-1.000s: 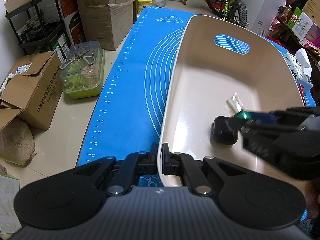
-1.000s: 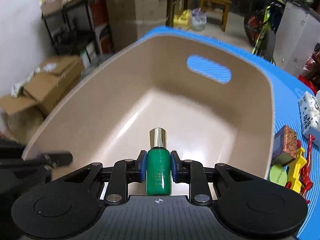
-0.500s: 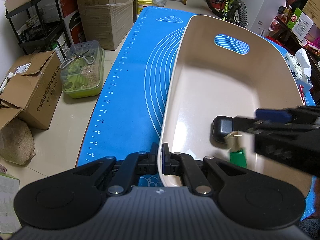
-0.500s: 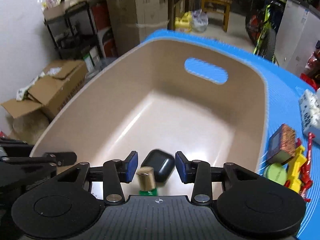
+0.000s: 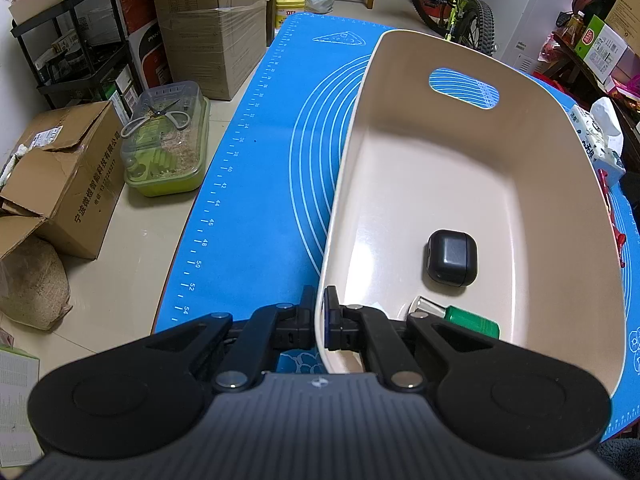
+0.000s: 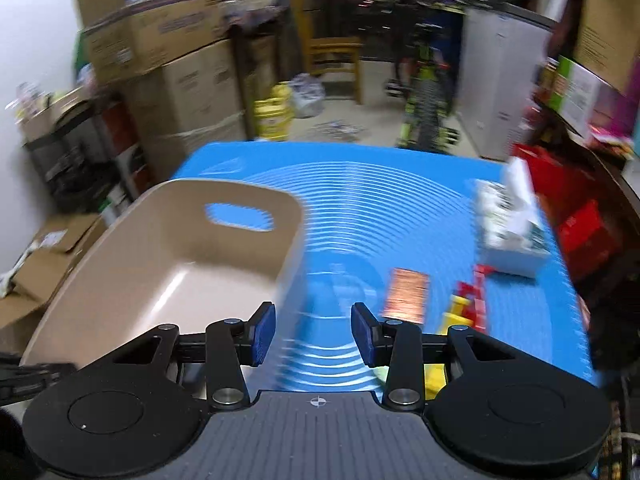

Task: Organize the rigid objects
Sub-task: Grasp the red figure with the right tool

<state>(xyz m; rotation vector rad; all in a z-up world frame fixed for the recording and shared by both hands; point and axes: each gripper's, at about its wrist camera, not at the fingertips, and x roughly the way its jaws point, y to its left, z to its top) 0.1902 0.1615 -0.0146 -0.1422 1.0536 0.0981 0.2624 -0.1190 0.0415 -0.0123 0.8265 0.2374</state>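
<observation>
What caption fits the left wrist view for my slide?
Left gripper clamps the beige bin's near rim; inside lie a black case and green bottle.

One beige bin (image 5: 540,152) is seen, with one black earbud case (image 5: 451,258) and one green bottle (image 5: 472,322) counted inside; two grippers are counted.

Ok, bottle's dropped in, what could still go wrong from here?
1. The left tongs clamp the bin's near rim; a tug could tilt it and roll the green bottle into the black case.
2. The right wrist view is blurred, so the open right tongs might bump the copper block.
</observation>
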